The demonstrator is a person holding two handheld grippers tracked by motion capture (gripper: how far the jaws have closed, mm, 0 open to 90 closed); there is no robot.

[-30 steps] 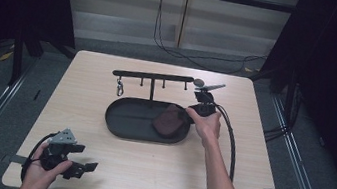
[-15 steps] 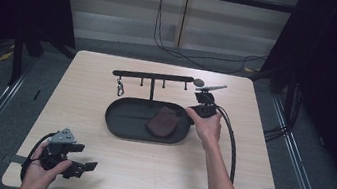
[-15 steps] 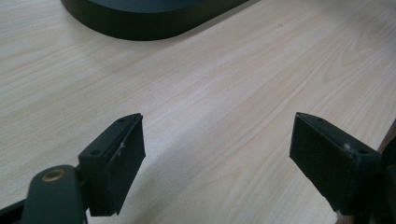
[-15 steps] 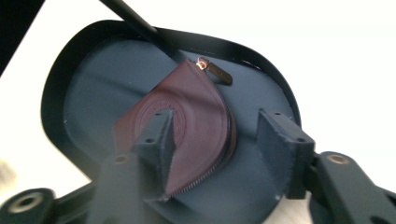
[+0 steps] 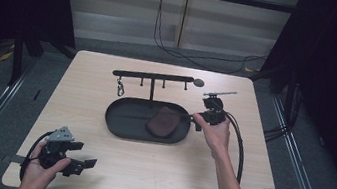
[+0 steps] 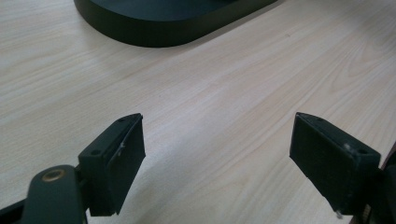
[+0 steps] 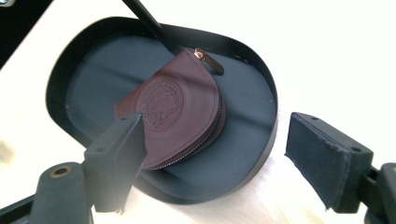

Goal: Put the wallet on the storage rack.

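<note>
The brown leather pouch (image 5: pixel 163 122) lies flat in the right half of the black oval tray (image 5: pixel 121 123), which stands in the middle of the desk (image 5: pixel 95 164). In the right gripper view the pouch (image 7: pixel 175 109) has a half-round shape; its zipper pull points to the far rim of the tray, and its long axis runs diagonally, from the near left to the far right.

The right hand-held gripper (image 5: pixel 196 121) is at the right end of the tray, just beside the rim. Its jaws have just been opening and now they stand wide and released, with nothing pressed between the pads. The pouch lies in front of this gripper and a little to the left of its middle line, near the left jaw but apart from it.

The left hand-held gripper (image 5: pixel 79 164) rests at the near left corner of the desk, well apart from the tray. Its jaws are also spread, with only bare wood between them.

I judge that the right hand is much nearer to the pouch, so any further move on it belongs to this hand.
</note>
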